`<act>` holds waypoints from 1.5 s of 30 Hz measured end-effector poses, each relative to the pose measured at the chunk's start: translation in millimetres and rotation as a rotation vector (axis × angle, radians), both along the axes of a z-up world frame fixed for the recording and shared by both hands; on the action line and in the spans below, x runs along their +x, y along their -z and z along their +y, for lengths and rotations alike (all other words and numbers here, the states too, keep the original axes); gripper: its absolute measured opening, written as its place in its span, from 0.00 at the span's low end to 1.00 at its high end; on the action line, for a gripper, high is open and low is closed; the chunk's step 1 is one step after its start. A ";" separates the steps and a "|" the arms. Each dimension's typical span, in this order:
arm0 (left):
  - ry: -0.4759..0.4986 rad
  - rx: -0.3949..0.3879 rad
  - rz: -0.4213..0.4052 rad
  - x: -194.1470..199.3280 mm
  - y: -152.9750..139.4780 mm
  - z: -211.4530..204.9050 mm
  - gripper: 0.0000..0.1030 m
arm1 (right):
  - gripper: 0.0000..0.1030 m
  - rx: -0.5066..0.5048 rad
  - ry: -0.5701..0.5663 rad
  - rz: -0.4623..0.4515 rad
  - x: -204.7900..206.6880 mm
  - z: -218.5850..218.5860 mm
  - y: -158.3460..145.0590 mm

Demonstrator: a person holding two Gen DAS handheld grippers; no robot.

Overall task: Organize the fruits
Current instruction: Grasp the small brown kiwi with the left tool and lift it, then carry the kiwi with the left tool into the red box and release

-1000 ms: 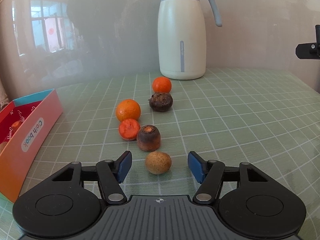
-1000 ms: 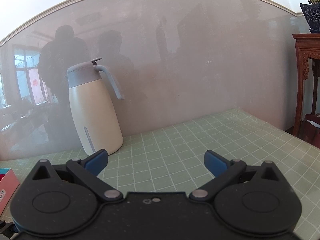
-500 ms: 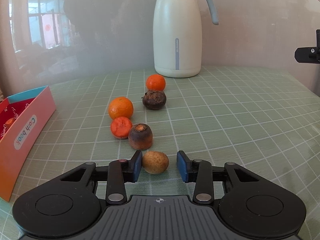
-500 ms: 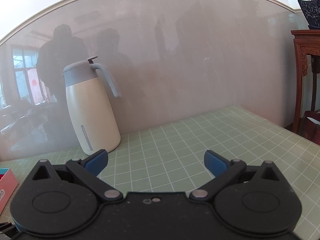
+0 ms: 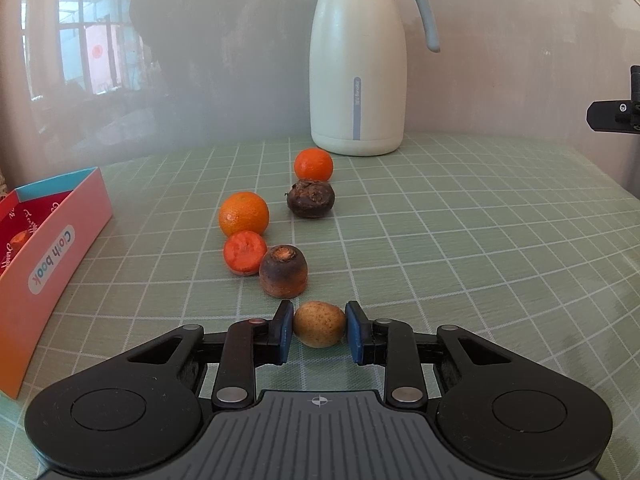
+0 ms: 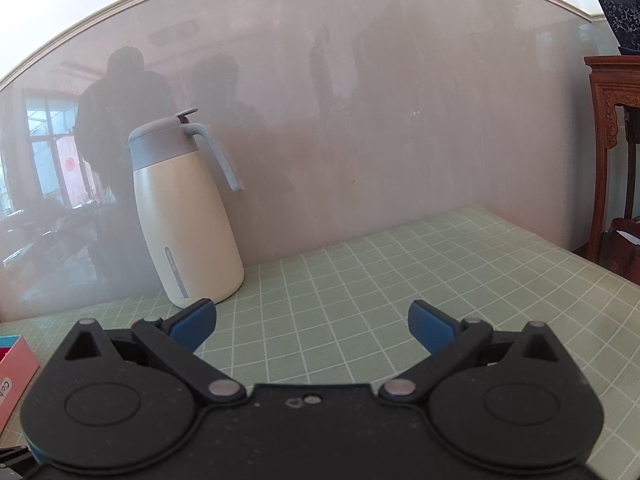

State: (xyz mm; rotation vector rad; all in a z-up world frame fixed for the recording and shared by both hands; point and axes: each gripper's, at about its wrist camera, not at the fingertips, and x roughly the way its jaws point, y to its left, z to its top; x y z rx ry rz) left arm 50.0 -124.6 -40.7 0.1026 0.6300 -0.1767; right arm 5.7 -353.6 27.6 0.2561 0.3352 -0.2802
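Note:
In the left wrist view my left gripper (image 5: 319,330) is shut on a small tan-brown fruit (image 5: 319,323) that rests on the green checked table (image 5: 460,240). Beyond it lie a dark brown fruit (image 5: 283,271), a red-orange fruit (image 5: 245,251), an orange (image 5: 243,214), a dark round fruit (image 5: 311,198) and a small orange (image 5: 313,165). A pink box (image 5: 48,240) stands at the left with something orange inside. My right gripper (image 6: 312,322) is open and empty above the table.
A cream thermos jug (image 5: 357,60) stands at the back by the wall; it also shows in the right wrist view (image 6: 184,216). The box corner (image 6: 16,360) shows at the left. A wooden stand (image 6: 612,128) is beyond the table's right edge.
My left gripper moved forward around the tan-brown fruit and closed from wide open until both pads touch it. The right gripper shifted slightly and stayed open.

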 end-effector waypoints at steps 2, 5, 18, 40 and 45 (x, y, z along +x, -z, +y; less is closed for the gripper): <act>-0.001 -0.001 0.000 0.3 -0.2 0.1 0.28 | 1.00 -0.001 0.000 -0.001 0.1 0.1 0.1; -0.002 0.003 -0.008 -0.7 -0.5 0.6 0.27 | 1.00 0.006 -0.002 0.001 0.4 0.2 0.4; -0.010 0.004 -0.016 -1.7 -1.6 3.7 0.27 | 1.00 0.015 -0.011 0.004 2.7 1.3 0.0; -0.151 0.007 -0.106 -0.5 -32.5 69.5 0.27 | 1.00 -0.007 -0.083 -0.001 12.9 37.2 -6.1; -0.205 0.012 -0.125 -1.6 -39.1 94.9 0.27 | 1.00 -0.006 -0.109 -0.005 18.2 51.0 -8.2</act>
